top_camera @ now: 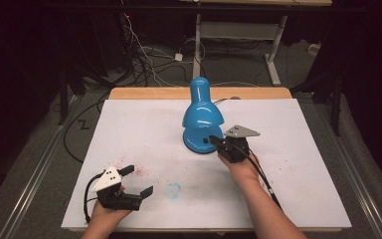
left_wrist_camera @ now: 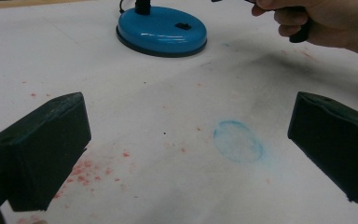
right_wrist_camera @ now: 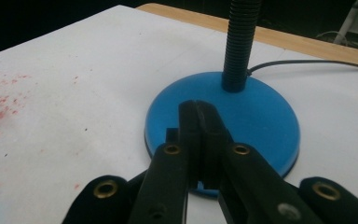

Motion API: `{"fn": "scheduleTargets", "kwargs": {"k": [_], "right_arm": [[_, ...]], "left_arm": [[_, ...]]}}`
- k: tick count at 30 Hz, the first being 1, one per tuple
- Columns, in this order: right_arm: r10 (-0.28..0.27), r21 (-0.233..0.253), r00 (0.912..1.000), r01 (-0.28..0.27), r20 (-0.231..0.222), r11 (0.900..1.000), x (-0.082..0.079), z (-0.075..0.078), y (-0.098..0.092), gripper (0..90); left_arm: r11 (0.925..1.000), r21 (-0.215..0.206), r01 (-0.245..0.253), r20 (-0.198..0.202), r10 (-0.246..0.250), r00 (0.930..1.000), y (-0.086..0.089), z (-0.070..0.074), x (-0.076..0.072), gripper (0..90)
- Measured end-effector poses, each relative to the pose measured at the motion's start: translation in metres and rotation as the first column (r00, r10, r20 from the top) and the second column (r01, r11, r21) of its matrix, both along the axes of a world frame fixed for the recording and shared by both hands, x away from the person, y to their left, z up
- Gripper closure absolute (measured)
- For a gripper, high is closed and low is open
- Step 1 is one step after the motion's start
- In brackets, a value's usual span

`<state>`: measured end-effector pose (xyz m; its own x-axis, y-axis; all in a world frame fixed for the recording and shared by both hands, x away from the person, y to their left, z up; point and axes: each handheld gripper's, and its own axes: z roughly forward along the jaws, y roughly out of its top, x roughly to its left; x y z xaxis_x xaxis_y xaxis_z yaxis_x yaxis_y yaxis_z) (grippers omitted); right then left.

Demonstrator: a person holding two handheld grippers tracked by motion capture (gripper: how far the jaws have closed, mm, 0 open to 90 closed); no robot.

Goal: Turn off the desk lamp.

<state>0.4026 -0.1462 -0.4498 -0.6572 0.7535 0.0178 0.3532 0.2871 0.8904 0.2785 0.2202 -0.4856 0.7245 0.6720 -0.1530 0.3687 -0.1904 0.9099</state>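
Note:
A blue desk lamp (top_camera: 202,112) stands at the middle back of the white-covered table (top_camera: 129,129), its shade bent down over its round base (top_camera: 195,143). My right gripper (top_camera: 212,139) is shut, jaws pressed together with nothing between them. In the right gripper view its tips (right_wrist_camera: 198,109) rest over the front of the base (right_wrist_camera: 261,112), right beside the black switch (right_wrist_camera: 171,135), which they partly hide. The ribbed black neck (right_wrist_camera: 240,42) rises behind. My left gripper (top_camera: 139,180) is wide open near the front left, holding nothing (left_wrist_camera: 189,121).
A blue ring smudge (top_camera: 173,190) and red specks (top_camera: 129,167) mark the cover. The lamp's black cord (right_wrist_camera: 307,63) runs off the back edge. Beyond the table are a second table's legs (top_camera: 273,55) and floor cables (top_camera: 144,59).

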Motion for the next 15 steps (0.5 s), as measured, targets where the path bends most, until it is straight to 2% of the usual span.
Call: {"fn": "scheduleTargets", "kwargs": {"k": [3,5,11,15], "right_arm": [[0.003,-0.005,1.0,-0.003,0.006,1.0,-0.009,0.0,-0.009,90.0],[-0.008,-0.003,0.9999,0.008,-0.007,1.0,-0.015,-0.003,-0.015,90.0],[-0.016,-0.014,0.9995,0.016,-0.027,1.0,-0.028,-0.018,-0.035,90.0],[-0.026,-0.015,0.9988,0.026,-0.043,1.0,-0.039,-0.026,-0.048,90.0]], "left_arm": [[1.0,0.004,-0.001,-0.001,0.001,1.0,0.0,-0.001,0.0,0.0],[1.0,0.004,-0.003,-0.001,0.003,1.0,0.0,-0.001,0.001,0.0],[0.9999,0.009,-0.009,-0.001,0.009,1.0,0.0,-0.002,0.001,0.0],[0.9999,0.009,-0.01,-0.017,0.01,0.9998,0.001,-0.004,0.003,0.0]]}}
